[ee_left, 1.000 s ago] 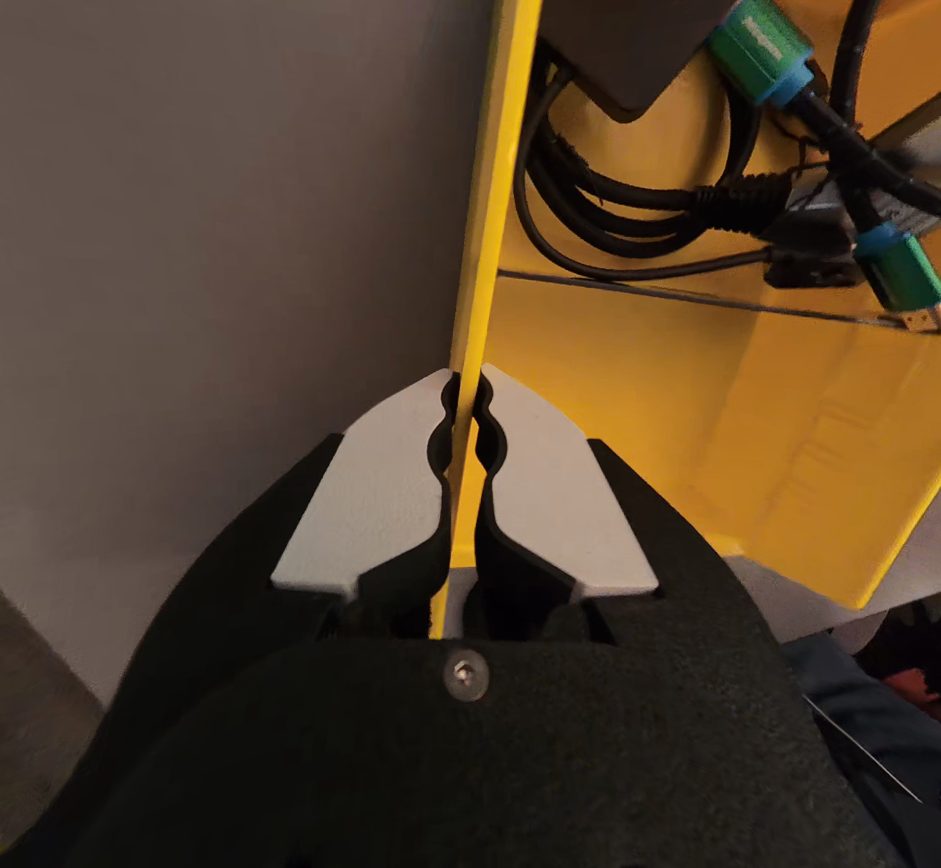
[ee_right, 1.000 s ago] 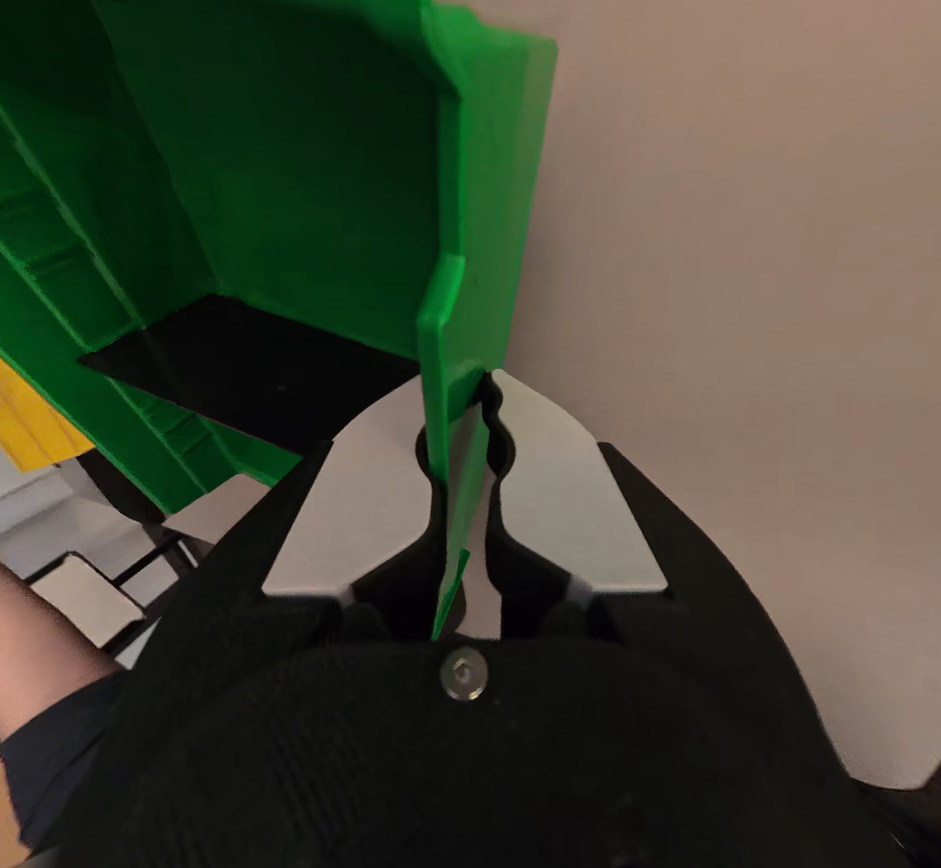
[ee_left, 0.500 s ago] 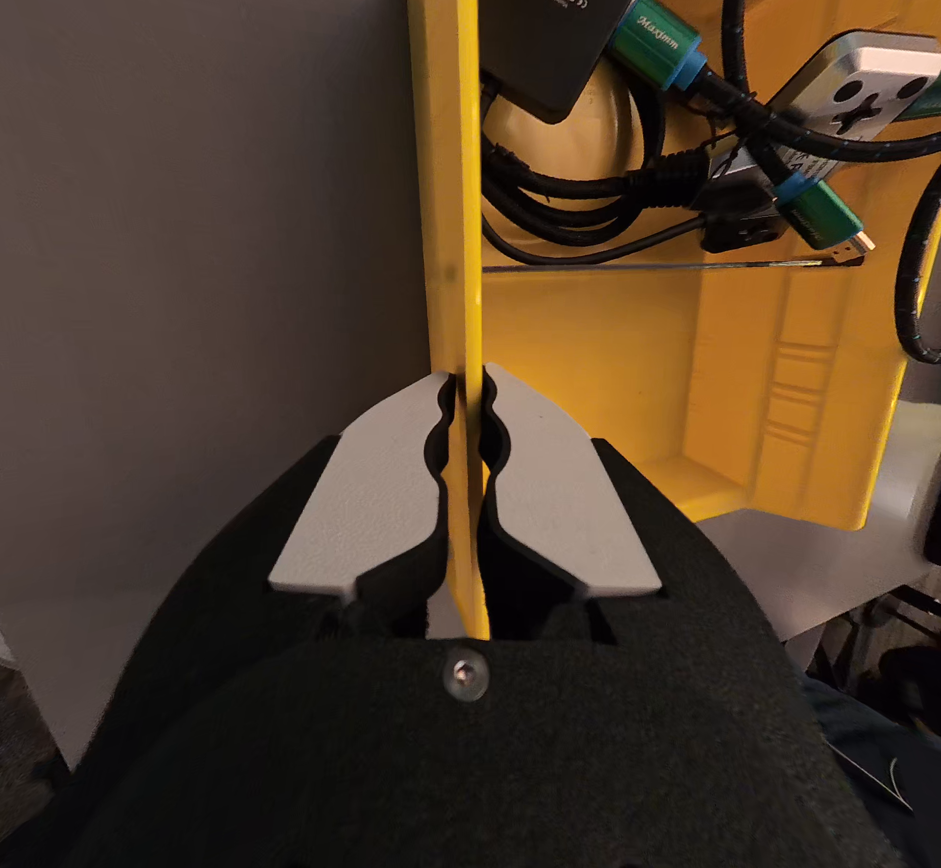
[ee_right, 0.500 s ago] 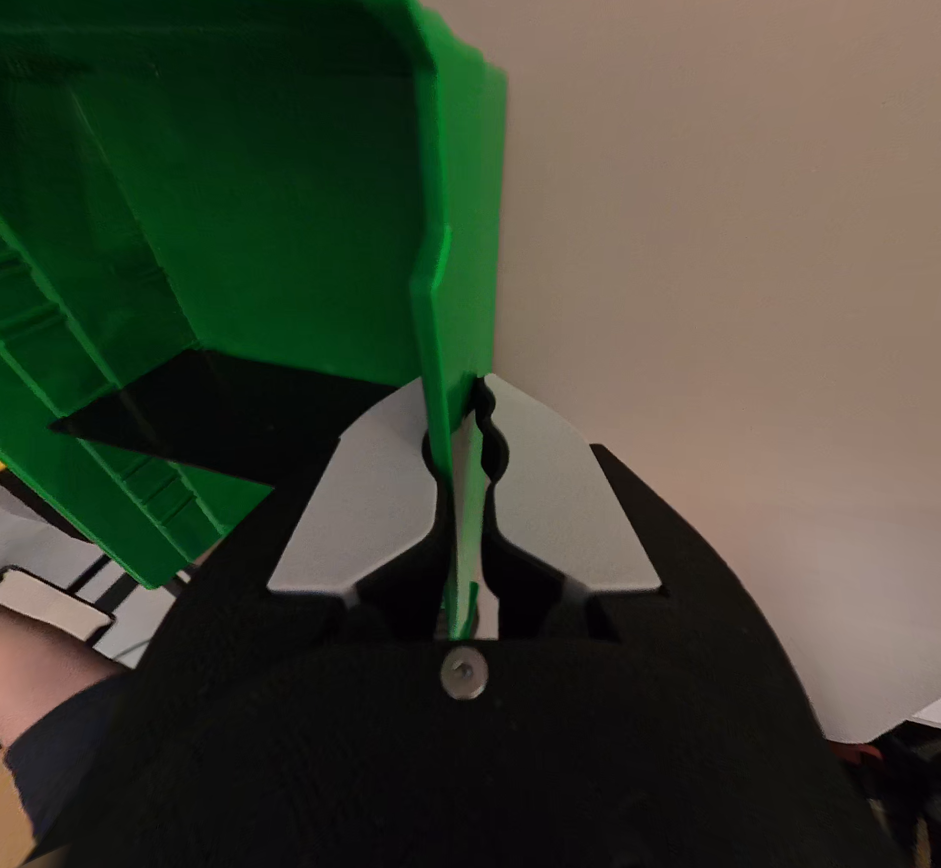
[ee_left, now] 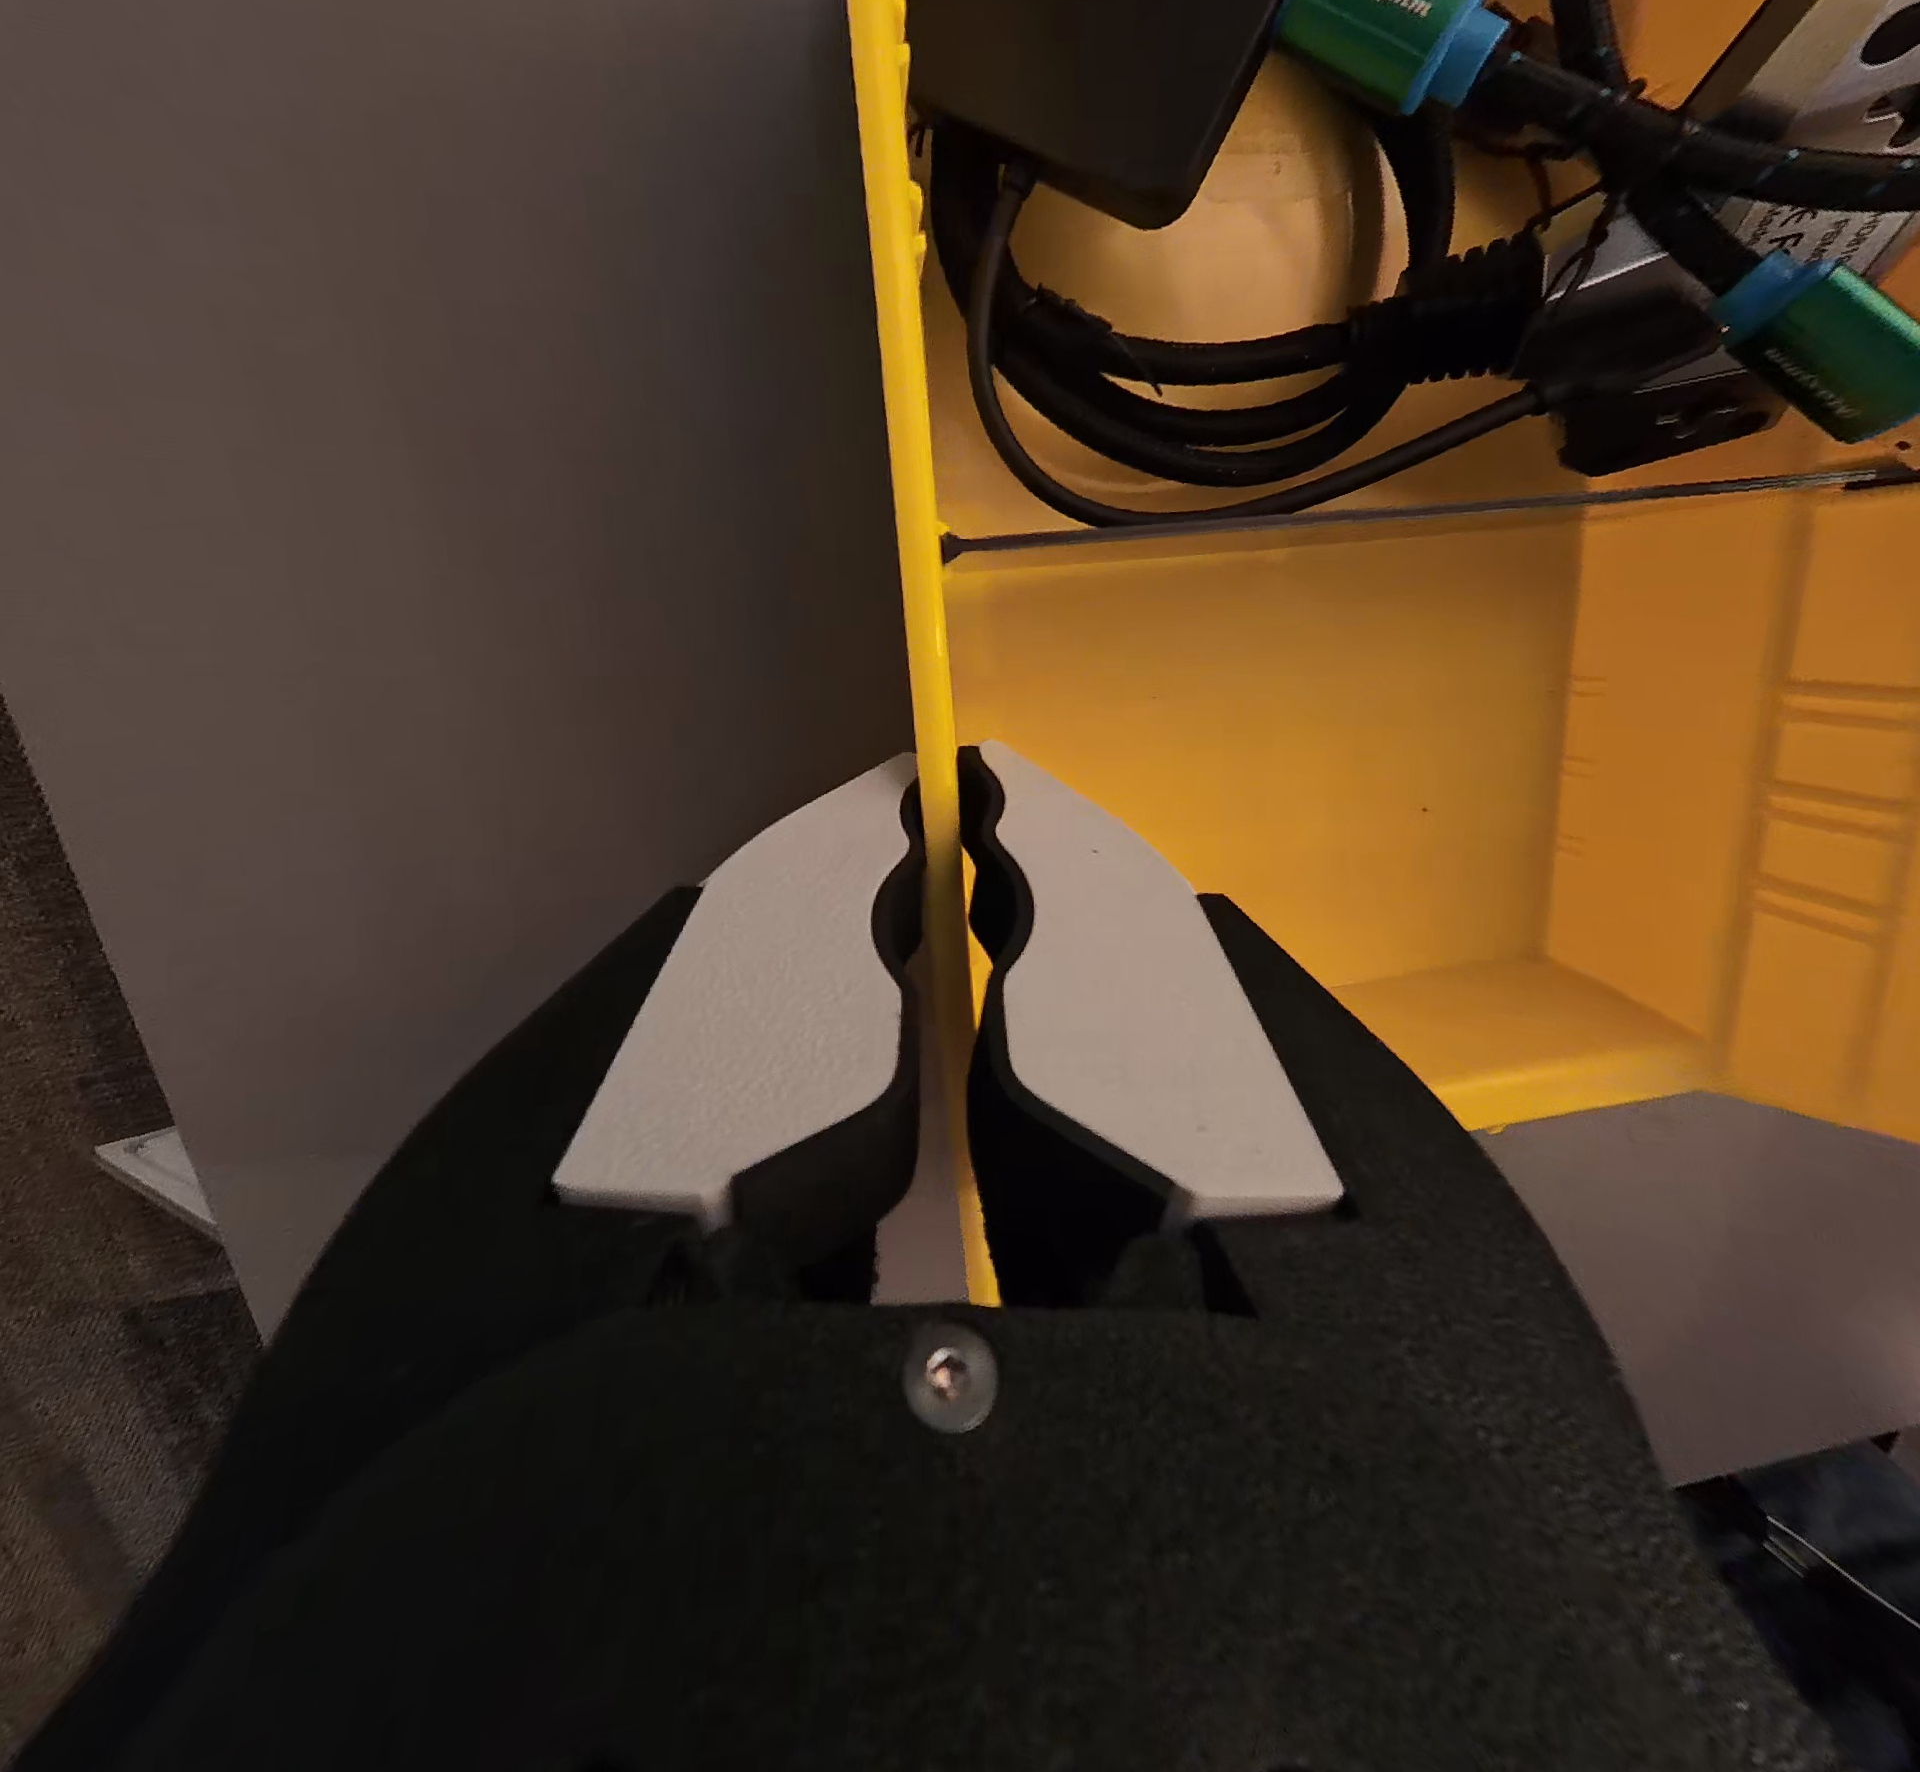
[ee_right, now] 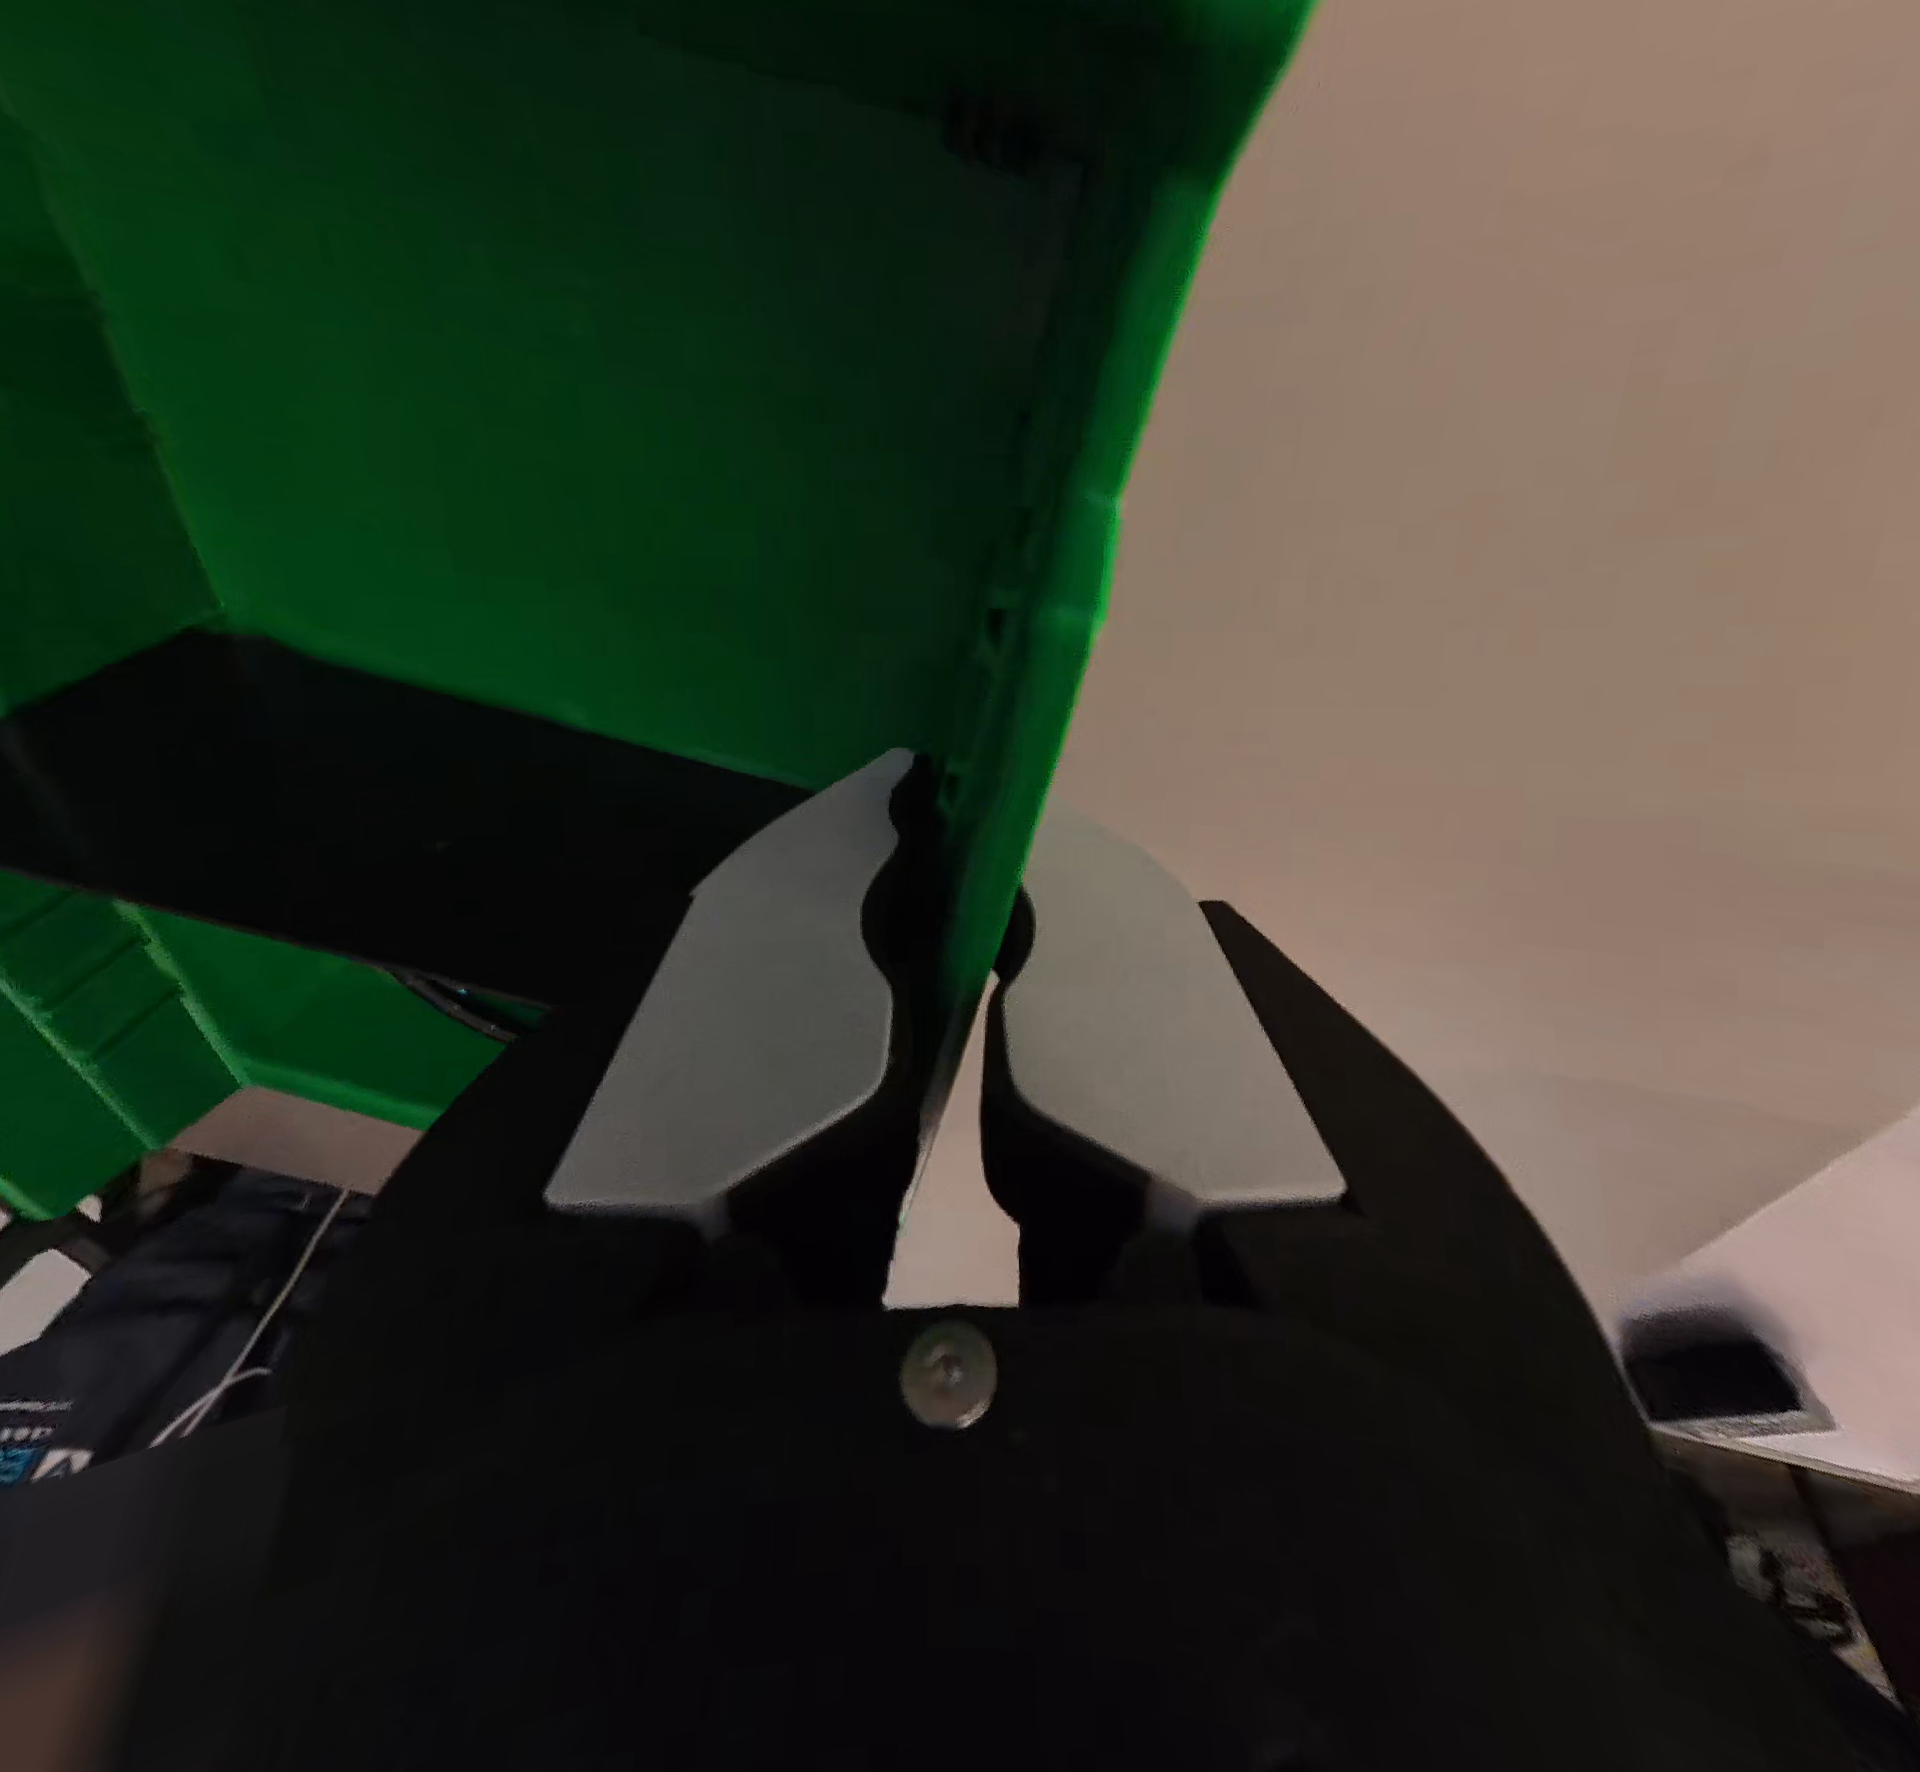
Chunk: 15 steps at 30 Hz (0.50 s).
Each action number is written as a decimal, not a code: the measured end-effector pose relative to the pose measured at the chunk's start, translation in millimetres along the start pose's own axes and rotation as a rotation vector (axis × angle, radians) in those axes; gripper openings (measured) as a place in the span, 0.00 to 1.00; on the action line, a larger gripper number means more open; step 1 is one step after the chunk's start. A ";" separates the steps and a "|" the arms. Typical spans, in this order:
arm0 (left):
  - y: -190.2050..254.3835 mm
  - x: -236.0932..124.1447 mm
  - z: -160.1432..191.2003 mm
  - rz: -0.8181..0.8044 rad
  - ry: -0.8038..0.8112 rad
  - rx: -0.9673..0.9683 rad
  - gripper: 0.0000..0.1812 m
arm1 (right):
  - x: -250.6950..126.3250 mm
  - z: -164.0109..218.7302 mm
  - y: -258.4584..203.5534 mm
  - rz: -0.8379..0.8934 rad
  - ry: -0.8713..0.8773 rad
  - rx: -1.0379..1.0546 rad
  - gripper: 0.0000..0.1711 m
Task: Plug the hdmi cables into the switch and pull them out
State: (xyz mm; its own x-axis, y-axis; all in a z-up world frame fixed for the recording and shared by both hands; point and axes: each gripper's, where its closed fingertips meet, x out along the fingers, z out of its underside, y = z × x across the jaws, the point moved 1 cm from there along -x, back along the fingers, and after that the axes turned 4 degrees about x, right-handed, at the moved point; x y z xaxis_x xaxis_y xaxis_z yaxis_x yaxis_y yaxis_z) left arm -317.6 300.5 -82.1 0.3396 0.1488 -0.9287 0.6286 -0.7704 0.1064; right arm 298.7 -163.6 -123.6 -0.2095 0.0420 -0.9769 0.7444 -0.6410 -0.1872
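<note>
My left gripper (ee_left: 940,766) is shut on the side wall of a yellow bin (ee_left: 904,434). In the bin's far compartment lie a black HDMI switch (ee_left: 1101,8), coiled black cables (ee_left: 1195,361) and two green-and-blue HDMI plugs: one (ee_left: 1382,8) sits at the switch's right edge, the other (ee_left: 1829,351) lies loose at the right. A silver device (ee_left: 1829,49) shows at the right edge. My right gripper (ee_right: 961,777) is shut on the side wall of a green bin (ee_right: 1039,683), which is tilted and blurred. A black divider (ee_right: 343,766) crosses the green bin.
A thin dark divider (ee_left: 1403,517) splits the yellow bin; its near compartment (ee_left: 1299,787) holds nothing. Both bins are over a pale table (ee_left: 416,372), which also shows in the right wrist view (ee_right: 1558,475). A table edge and a dark object (ee_right: 1714,1379) lie at lower right. My hands' fingertips stand some 75 cm from each other. My left tips are roughly 12 cm from the black HDMI switch (ee_left: 1101,8). My left gripper's tips are some 15 cm from the silver device (ee_left: 1829,49).
The yellow bin has come closer and straighter in the left view, with the switch and plugs larger. The green bin has swung and tilted in the right gripper, now blurred.
</note>
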 end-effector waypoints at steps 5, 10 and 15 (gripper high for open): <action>1.5 -0.2 1.7 0.015 0.040 0.032 0.02 | -0.6 -4.9 0.0 -0.032 0.141 -0.081 0.07; -3.3 -4.6 -11.1 -0.017 0.195 0.075 0.07 | -46.1 -24.7 -7.2 -0.119 0.521 -0.110 0.19; 12.0 -57.4 -45.8 0.050 0.598 0.178 0.13 | -125.3 -14.0 -21.5 -0.106 0.927 -0.186 0.24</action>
State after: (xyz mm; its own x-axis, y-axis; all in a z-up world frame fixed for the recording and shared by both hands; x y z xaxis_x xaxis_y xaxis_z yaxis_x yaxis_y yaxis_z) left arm -297.5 311.1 -11.3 0.7307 0.3918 -0.5590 0.4933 -0.8691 0.0356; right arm 317.9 -144.3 1.5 0.2450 0.7352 -0.6321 0.8561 -0.4700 -0.2148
